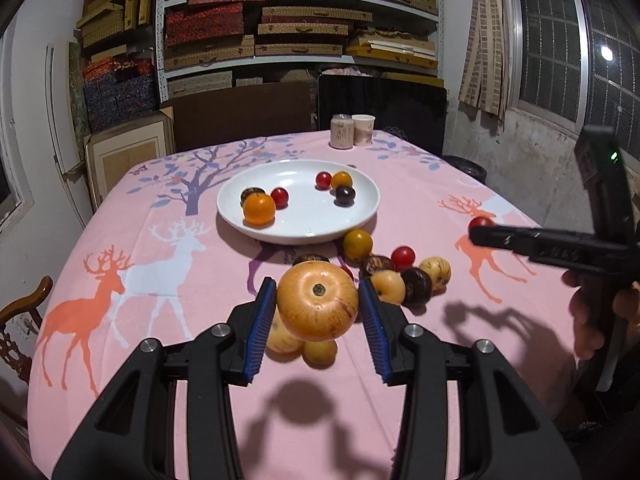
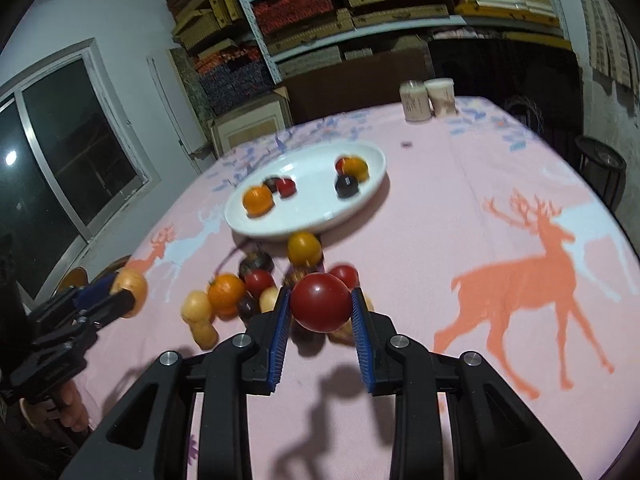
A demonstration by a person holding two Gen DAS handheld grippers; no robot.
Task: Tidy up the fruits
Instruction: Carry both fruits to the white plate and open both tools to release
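Note:
My left gripper (image 1: pixel 318 304) is shut on a large yellow-orange fruit (image 1: pixel 317 300) and holds it above the pink cloth, over a pile of loose fruits (image 1: pixel 400 276). My right gripper (image 2: pixel 320 306) is shut on a red tomato (image 2: pixel 321 302), held above the same pile (image 2: pixel 240 292). The white plate (image 1: pixel 304 228) lies beyond the pile and holds several small fruits, among them an orange (image 1: pixel 259 209) and a dark plum (image 1: pixel 345 195). The right gripper also shows at the right of the left wrist view (image 1: pixel 480 232), with its red tomato (image 1: pixel 481 222).
A can (image 1: pixel 341 131) and a paper cup (image 1: pixel 363 129) stand at the table's far edge. A wooden chair (image 1: pixel 24 312) is at the left. Shelves of boxes (image 1: pixel 296 20) fill the back wall. The table has a pink deer-print cloth (image 1: pixel 120 280).

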